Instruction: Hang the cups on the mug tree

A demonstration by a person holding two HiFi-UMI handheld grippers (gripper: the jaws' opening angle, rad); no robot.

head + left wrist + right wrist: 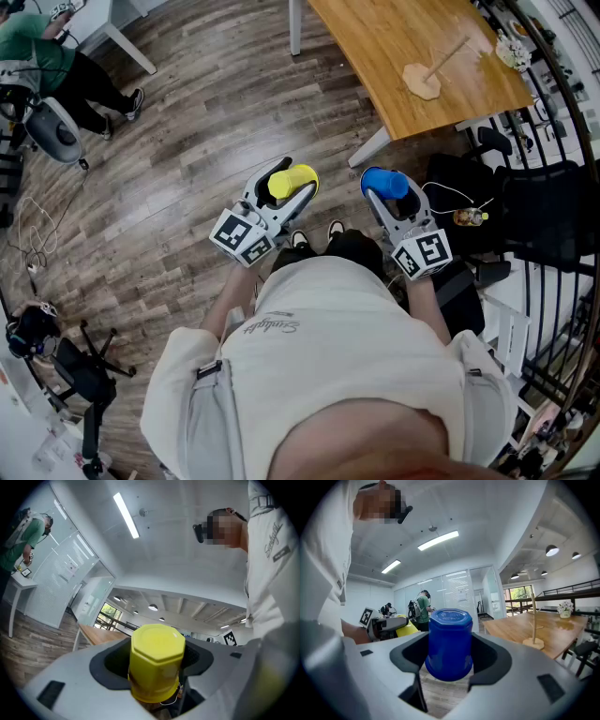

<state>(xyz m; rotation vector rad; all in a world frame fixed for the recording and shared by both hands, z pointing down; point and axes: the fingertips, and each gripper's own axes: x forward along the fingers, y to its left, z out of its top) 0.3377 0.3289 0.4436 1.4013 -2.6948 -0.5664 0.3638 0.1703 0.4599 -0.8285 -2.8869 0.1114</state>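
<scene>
My left gripper (279, 186) is shut on a yellow cup (293, 180), held in the air over the wood floor with its base pointing away from me; in the left gripper view the yellow cup (157, 660) fills the gap between the jaws. At the same height, my right gripper (388, 194) is shut on a blue cup (384, 181), and in the right gripper view this blue cup (450, 644) stands base-up between the jaws. The wooden mug tree (431, 71) stands bare on the wooden table (394, 47) ahead and to the right, and shows again as the mug tree (533, 620).
A person in green (37, 56) works at the far left beside a white table leg (131, 47). Black chairs (544, 211) and a railing line the right side. Cables (37, 234) and a black stand (84, 375) lie on the floor at the left.
</scene>
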